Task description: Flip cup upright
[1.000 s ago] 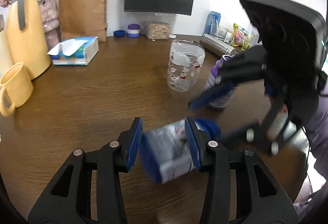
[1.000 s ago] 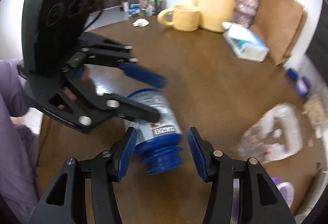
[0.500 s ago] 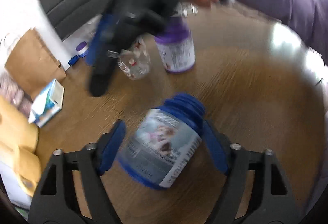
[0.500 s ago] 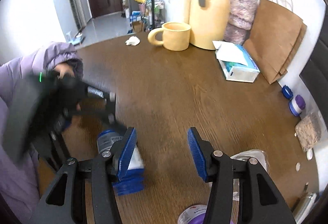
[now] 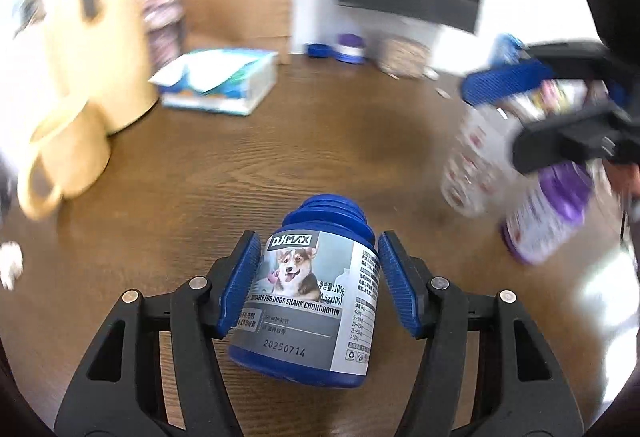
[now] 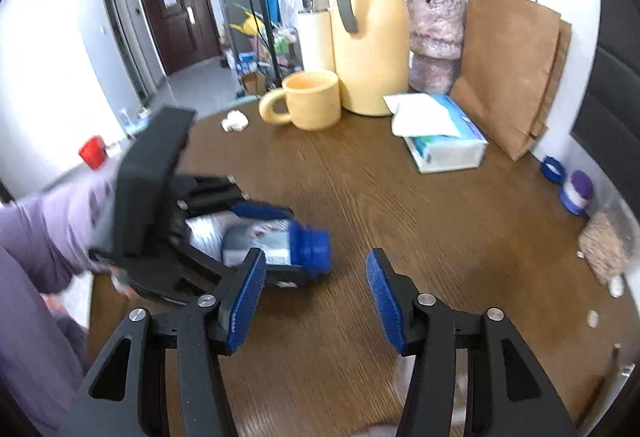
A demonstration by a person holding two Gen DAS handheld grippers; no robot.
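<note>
A blue supplement bottle with a dog label lies on its side on the wooden table, cap pointing away from the left wrist camera. My left gripper is shut on it, one blue pad against each side of its body. The right wrist view shows the same bottle held low over the table by the left gripper. A clear printed glass cup stands blurred at the right beside a purple-capped bottle. My right gripper hovers over them, open with nothing between its pads.
At the back of the table stand a yellow mug, a yellow jug, a tissue box, a brown paper bag and a vase. Small jars sit at the far right. A person's purple sleeve is at the left edge.
The left gripper has swung round with the blue bottle and its pads have closed in on it. The right gripper has drawn away from the bottle, toward the glass cup.
</note>
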